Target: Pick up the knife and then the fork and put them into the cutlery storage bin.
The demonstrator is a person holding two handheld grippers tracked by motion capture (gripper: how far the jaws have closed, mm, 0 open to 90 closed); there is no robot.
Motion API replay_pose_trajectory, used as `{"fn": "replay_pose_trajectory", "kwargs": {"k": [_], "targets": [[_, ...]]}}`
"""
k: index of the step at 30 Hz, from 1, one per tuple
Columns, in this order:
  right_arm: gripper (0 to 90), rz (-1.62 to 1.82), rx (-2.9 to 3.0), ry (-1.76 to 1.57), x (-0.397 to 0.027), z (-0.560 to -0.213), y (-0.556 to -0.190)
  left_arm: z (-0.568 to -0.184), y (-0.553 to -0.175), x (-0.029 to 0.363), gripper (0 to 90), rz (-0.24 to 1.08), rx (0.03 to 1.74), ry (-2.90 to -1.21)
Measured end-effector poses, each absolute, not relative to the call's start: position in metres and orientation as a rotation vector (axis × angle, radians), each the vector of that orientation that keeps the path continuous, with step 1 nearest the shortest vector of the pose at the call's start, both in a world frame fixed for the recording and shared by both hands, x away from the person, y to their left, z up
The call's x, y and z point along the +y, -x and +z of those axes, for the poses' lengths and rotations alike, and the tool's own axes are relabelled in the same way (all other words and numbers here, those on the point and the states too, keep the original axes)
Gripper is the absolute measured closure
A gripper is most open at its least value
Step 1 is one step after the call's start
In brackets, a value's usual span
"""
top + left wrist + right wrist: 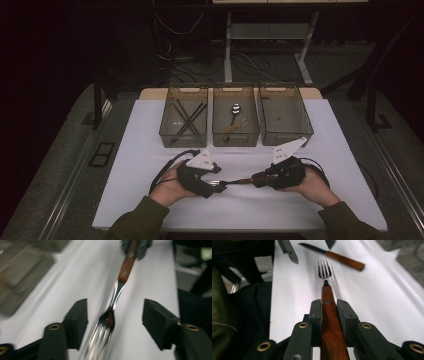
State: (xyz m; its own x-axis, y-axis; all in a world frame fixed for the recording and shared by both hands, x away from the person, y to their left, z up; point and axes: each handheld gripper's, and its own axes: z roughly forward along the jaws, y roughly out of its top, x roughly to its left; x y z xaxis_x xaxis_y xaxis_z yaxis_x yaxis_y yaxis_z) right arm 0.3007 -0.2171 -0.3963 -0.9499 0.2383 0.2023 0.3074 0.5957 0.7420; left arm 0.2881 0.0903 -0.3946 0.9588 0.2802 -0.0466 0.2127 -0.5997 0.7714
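Observation:
A fork [237, 181] with a reddish wooden handle hangs level above the white table top [140, 165], between the two hands. My right gripper [255, 180] is shut on its handle; in the right gripper view the pads [315, 312] squeeze the wood and the tines [324, 270] point away from the right gripper [328, 302]. My left gripper [220, 186] faces it from the left. In the left gripper view its jaws stand open on either side of the tines [103, 332] without touching them. The left gripper [115, 312] view is blurred.
Three clear bins stand in a row at the back: the left bin [182, 141] holds dark sticks, the middle bin [235, 140] a spoon, the right bin [287, 139] looks empty. A wooden-handled knife [342, 260] lies on the table beyond the fork.

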Motion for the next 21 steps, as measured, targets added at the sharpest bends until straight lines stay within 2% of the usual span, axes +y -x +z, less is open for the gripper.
{"fn": "replay_pose_trajectory", "kwargs": {"k": [8, 16, 21], "targets": [[75.5, -1.357, -2.745, 0.597, -0.233, -0.388, -0.306, -0.417, -0.278, 0.135, 16.5, 0.200, 0.586, -2.107], [75.5, -1.449, -2.746, 0.715, -0.250, -0.372, -0.312, -0.435, -0.272, 0.148, 2.2, 0.235, 0.620, -2.120], [75.5, -1.534, -2.730, 0.775, -0.259, -0.359, -0.318, -0.438, -0.273, 0.148, 0.0, 0.241, 0.647, -2.127]]}}
